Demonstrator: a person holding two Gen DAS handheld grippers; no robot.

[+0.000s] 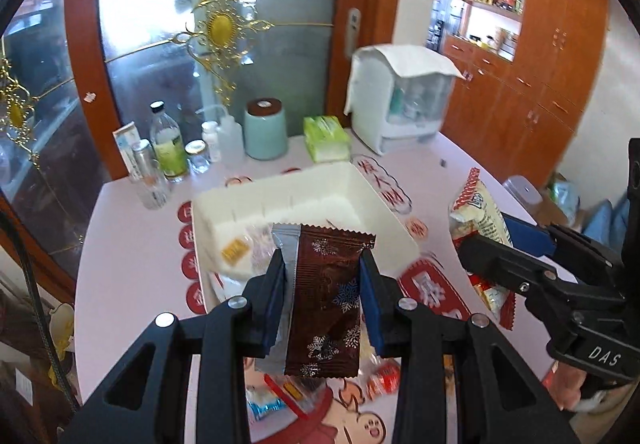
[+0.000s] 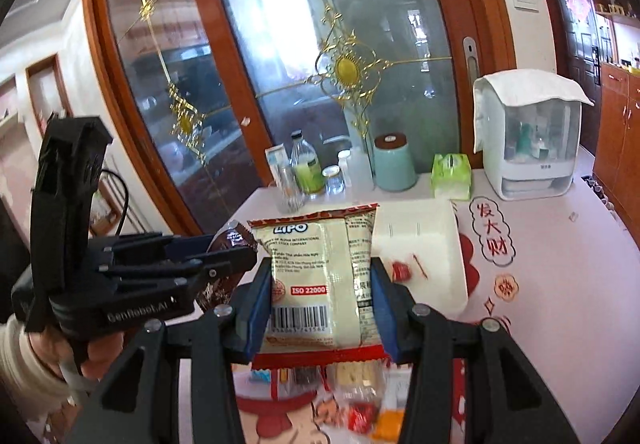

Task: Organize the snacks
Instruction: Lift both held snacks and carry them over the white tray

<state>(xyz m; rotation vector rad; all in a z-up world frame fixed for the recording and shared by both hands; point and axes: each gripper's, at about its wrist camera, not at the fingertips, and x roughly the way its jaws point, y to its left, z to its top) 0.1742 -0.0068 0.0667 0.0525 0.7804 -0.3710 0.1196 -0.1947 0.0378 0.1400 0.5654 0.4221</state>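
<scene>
My left gripper (image 1: 323,298) is shut on a brown snack packet with white snowflakes (image 1: 326,304), held upright above the table. Its blue pads (image 1: 370,308) press on both sides. My right gripper (image 2: 320,298) is shut on a cream and red LIPO biscuit packet (image 2: 320,276), also lifted. That packet (image 1: 478,212) and the right gripper (image 1: 512,256) show at the right of the left wrist view. A white plastic bin (image 1: 384,212) stands just beyond both grippers, with a few small snacks inside. The bin (image 2: 440,244) holds a small red candy (image 2: 400,270). Several loose snacks (image 2: 360,400) lie on the table below.
At the table's far edge stand bottles and jars (image 1: 168,148), a mint-green canister (image 1: 266,130), a green tissue pack (image 1: 326,138) and a white covered appliance (image 1: 400,100). A glass door with gold ornaments is behind. Wooden cabinets (image 1: 540,56) are at the right.
</scene>
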